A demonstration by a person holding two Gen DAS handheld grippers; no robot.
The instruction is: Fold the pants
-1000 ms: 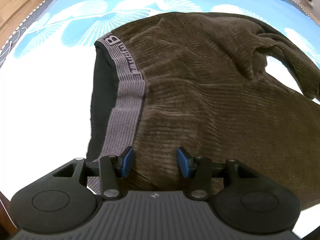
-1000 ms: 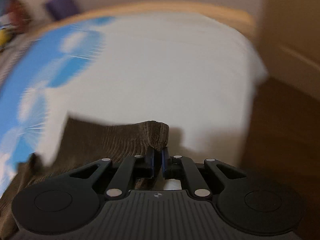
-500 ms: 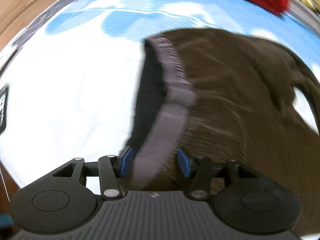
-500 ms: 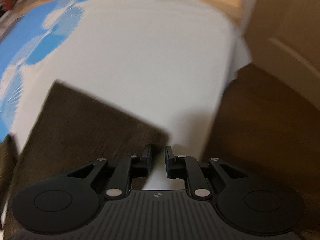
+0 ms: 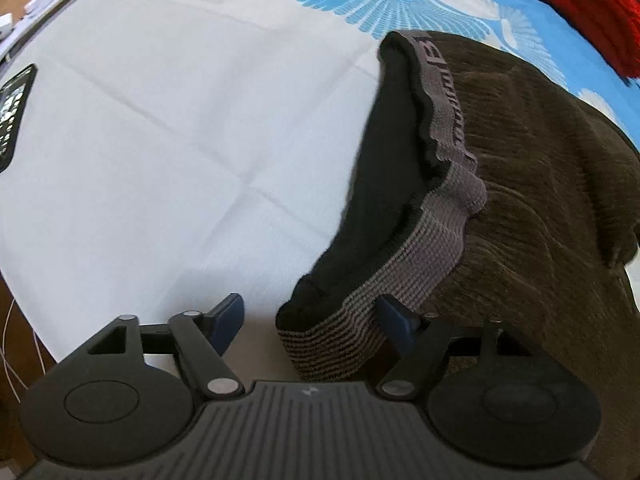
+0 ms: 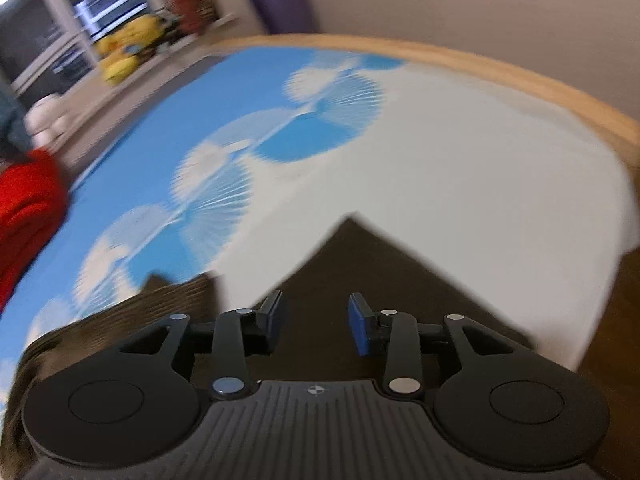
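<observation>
The brown pants (image 5: 540,208) were spread on the bed sheet (image 5: 160,140), while the left gripper (image 5: 310,320), opening around the waistband (image 5: 432,240), and the right gripper (image 6: 316,326), opening above a leg, were clamped on nothing

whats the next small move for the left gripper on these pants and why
Probably shift the left gripper toward the waistband and close on its near end. Its jaws are opening, with only one pad by the bunched band and nothing pinched. The pants lie rumpled on the bed sheet, so the waist needs pulling straight before another fold.
</observation>
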